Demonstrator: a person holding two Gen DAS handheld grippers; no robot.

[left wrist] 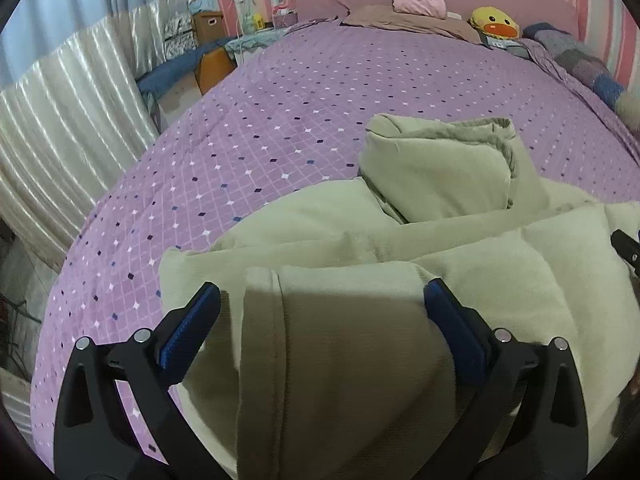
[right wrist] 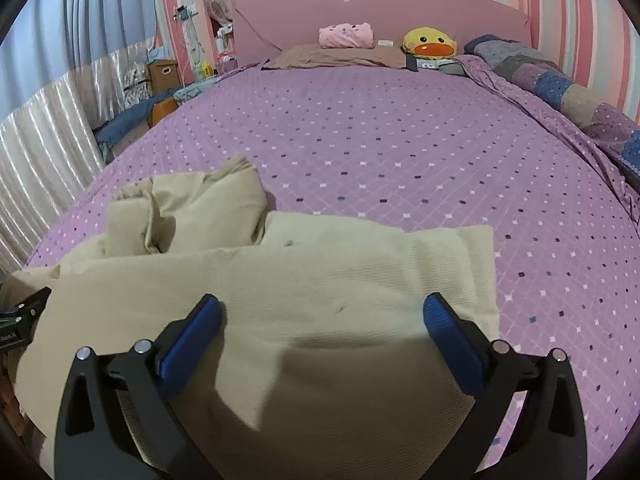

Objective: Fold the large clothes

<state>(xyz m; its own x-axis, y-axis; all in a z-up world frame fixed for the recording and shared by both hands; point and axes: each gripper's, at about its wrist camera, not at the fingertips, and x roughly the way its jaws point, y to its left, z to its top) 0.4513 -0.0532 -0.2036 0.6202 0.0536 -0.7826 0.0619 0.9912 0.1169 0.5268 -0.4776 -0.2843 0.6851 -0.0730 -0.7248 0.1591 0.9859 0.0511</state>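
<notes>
While both grippers hover low, jaws spread wide and empty: left gripper over the beige garment part-folded on the purple bedspread; right gripper likewise, pointing toward the headboard.

A bedroom held a wide bed covered in a lilac spread with small diamond dots. A plain pink headboard stood against a wall of pink, white and pale blue stripes. Near the head edge lay a brown pillow, a pink plush and a yellow duck toy. Pale shiny curtains hung beyond the left edge, beside a brown box.
</notes>
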